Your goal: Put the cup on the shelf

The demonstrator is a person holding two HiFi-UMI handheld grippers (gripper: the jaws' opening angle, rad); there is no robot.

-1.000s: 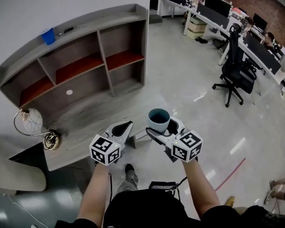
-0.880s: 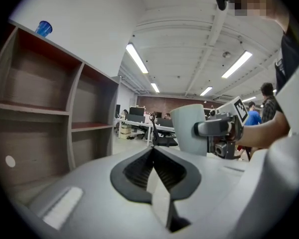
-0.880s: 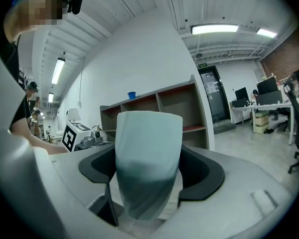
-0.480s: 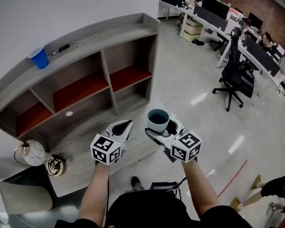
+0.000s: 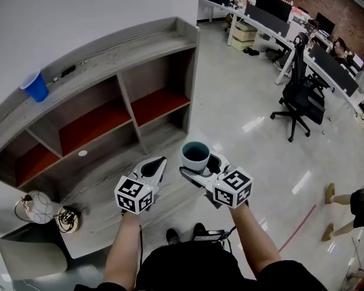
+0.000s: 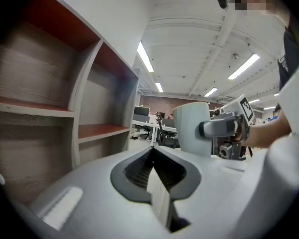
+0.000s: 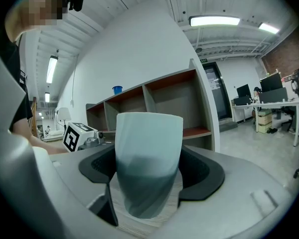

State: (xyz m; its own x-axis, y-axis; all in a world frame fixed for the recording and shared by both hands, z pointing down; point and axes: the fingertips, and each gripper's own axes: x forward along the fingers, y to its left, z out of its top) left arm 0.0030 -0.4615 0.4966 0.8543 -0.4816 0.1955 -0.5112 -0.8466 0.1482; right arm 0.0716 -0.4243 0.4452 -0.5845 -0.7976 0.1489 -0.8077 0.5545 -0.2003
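A pale teal cup [image 5: 195, 156] [image 7: 148, 163] stands upright between the jaws of my right gripper [image 5: 198, 165] [image 7: 148, 183], which is shut on it. The cup [image 6: 195, 128] also shows at the right of the left gripper view. My left gripper [image 5: 155, 167] [image 6: 153, 168] hangs beside it, shut with nothing between its jaws. Both are held above the low front ledge of the grey curved shelf [image 5: 118, 50] [image 7: 154, 93] with its red-floored compartments, ahead and to the left.
A blue cup [image 5: 35, 86] stands on the shelf top at the left. A lamp [image 5: 33, 207] and coiled cable [image 5: 68, 219] sit on the ledge's left end. An office chair [image 5: 298, 96] and desks [image 5: 273, 23] stand to the right; a person's legs [image 5: 352, 202] show at the right edge.
The view has shifted so the shelf sits slightly lower and closer; both grippers and the cup keep the same hold and drifted a little left. The passer-by's legs moved up the right edge.
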